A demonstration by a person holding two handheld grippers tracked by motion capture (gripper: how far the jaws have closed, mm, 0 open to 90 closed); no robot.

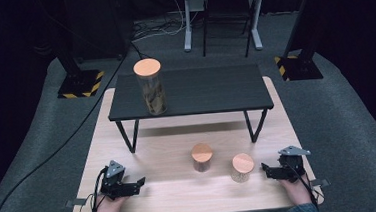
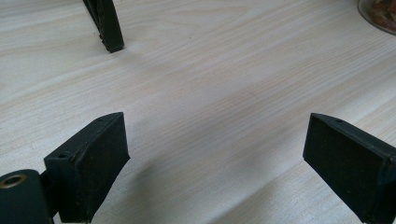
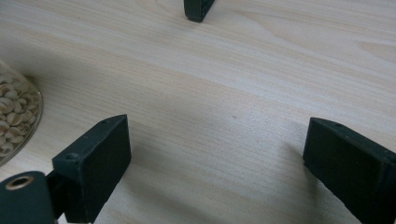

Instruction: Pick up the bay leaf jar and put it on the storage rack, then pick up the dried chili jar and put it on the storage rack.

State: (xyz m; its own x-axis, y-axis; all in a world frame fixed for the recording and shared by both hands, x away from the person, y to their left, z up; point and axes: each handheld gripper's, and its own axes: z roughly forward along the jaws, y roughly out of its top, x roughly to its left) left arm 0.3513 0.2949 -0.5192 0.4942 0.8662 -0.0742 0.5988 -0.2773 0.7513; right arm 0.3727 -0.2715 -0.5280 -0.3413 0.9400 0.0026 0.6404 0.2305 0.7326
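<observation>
1. The left gripper (image 1: 140,181) rests at the surface's (image 1: 168,137) 7 o'clock corner, jaws wide apart, gripping nothing.
2. The right gripper (image 1: 264,169) sits at 5 o'clock, jaws likewise spread and empty.
3. The nut jar (image 1: 242,168) stands just beside it, at its 9 o'clock.
4. The darker jar (image 1: 202,157) stands near centre.

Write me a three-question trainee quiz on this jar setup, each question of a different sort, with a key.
1. True or false: the tall jar stands on the black shelf.
2. How many short jars stand on the table in front of the shelf?
3. Which short jar is nearer the right gripper: A, the dark jar, or B, the pale jar?

Key:
1. True; it stands at the shelf's left end.
2. Two.
3. B; the pale jar stands just beside the right gripper's open fingers, holding pale nuts. The left gripper is open too, with nothing between its fingers.
</observation>
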